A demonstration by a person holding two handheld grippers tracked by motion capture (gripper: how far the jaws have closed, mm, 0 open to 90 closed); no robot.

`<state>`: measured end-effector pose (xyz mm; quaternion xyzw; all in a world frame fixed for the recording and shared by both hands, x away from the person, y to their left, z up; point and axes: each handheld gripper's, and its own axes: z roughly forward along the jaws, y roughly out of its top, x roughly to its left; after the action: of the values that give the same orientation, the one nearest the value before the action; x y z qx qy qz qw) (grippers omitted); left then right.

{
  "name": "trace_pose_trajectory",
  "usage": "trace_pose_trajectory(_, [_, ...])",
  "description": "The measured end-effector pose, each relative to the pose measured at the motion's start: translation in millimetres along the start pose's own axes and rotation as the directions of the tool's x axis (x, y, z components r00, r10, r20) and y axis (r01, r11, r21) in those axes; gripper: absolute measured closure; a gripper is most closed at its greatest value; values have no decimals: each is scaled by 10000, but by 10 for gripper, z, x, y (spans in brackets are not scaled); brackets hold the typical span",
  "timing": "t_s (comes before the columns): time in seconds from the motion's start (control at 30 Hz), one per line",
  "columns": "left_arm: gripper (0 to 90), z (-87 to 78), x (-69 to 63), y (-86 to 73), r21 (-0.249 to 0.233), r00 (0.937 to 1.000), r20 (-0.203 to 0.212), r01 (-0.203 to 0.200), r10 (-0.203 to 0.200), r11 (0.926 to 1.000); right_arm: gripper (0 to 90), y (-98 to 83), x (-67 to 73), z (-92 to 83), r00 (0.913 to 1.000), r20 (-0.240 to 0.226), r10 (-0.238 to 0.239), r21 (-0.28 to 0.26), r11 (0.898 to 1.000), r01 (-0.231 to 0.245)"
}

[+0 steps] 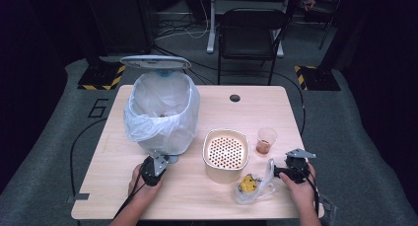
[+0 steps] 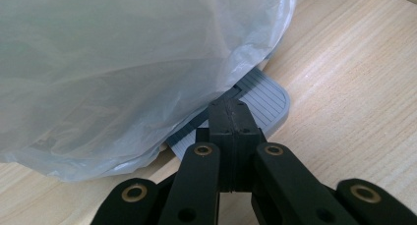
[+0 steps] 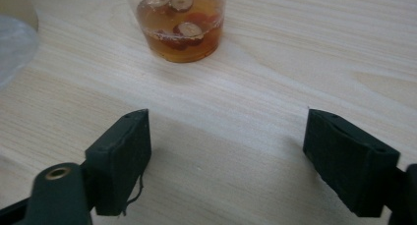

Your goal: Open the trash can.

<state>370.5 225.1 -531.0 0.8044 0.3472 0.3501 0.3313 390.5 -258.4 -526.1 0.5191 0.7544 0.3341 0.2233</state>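
A pedal bin [image 1: 162, 112] lined with a white plastic bag [image 2: 123, 63] stands at the table's left, its lid [image 1: 155, 62] raised. My left gripper [image 1: 162, 161] is shut with nothing between its jaws, and its tips [image 2: 230, 109] rest on the bin's grey ribbed pedal [image 2: 268, 99]. My right gripper [image 1: 283, 168] sits at the right near the front edge. Its jaws [image 3: 228, 151] are open over bare wood. A clear cup [image 3: 179, 23] of brown liquid with fruit slices stands just ahead of them.
A beige pot with a perforated insert [image 1: 226, 152] stands mid-table, between the bin and the cup [image 1: 266, 139]. A crumpled clear bag holding something yellow [image 1: 250, 184] lies by the right gripper. A cable hole [image 1: 234, 97] is near the table's far edge, with a black chair [image 1: 251, 33] beyond.
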Motion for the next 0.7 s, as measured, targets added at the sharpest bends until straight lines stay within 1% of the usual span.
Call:
trace_pose_trajectory(0.07, [900, -1, -1, 1, 12, 10000, -22, -52, 52, 10000, 218, 5, 5, -17, 9999, 17, 150, 108, 9998, -151])
trace_pose_trajectory(0.1, [900, -1, -1, 1, 18, 10000, -17, -50, 50, 10000, 219, 7, -4, -23, 9999, 27, 124, 118, 9999, -124])
trace_pose_trajectory(0.27, [900, -5, -6, 3, 64, 10000, -2, -95, 95, 9999, 223, 17, -31, -105, 9990, 28, 457, -20, 9990, -457])
trace_pose_trajectory(0.3, [900, -1, -10, 1, 24, 9999, -54, -90, 90, 10000, 224, 24, -33, -133, 9986, 91, 525, -84, 9986, -524])
trace_pose_trajectory(0.37, [900, -1, -12, 1, 25, 9999, -64, -97, 97, 10000, 225, 44, -48, -185, 9985, 237, 493, -238, 9985, -487])
trace_pose_trajectory(0.47, [900, -2, -12, 2, 31, 9999, -65, -105, 105, 9999, 227, 65, -73, -252, 9972, 453, 602, -283, 9979, -590])
trace_pose_trajectory(0.53, [900, -2, -14, 2, 38, 9999, -93, -145, 145, 9999, 232, 75, -91, -295, 9966, 422, 708, -197, 9974, -700])
trace_pose_trajectory(0.6, [900, -2, -14, 2, 39, 9998, -93, -147, 147, 9999, 237, 83, -104, -347, 9944, 328, 1007, -169, 9948, -1002])
trace_pose_trajectory(0.63, [900, -2, -16, 2, 37, 9998, -104, -151, 152, 9999, 237, 88, -117, -382, 9942, 399, 995, -175, 9949, -989])
trace_pose_trajectory(0.67, [900, -3, -17, 3, 20, 9997, -137, -212, 212, 9998, 236, 94, -128, -421, 9934, 482, 1038, -234, 9944, -1028])
trace_pose_trajectory(0.7, [900, -1, -21, 2, 27, 9998, -125, -179, 179, 9998, 233, 108, -139, -468, 9923, 514, 1125, -270, 9934, -1112])
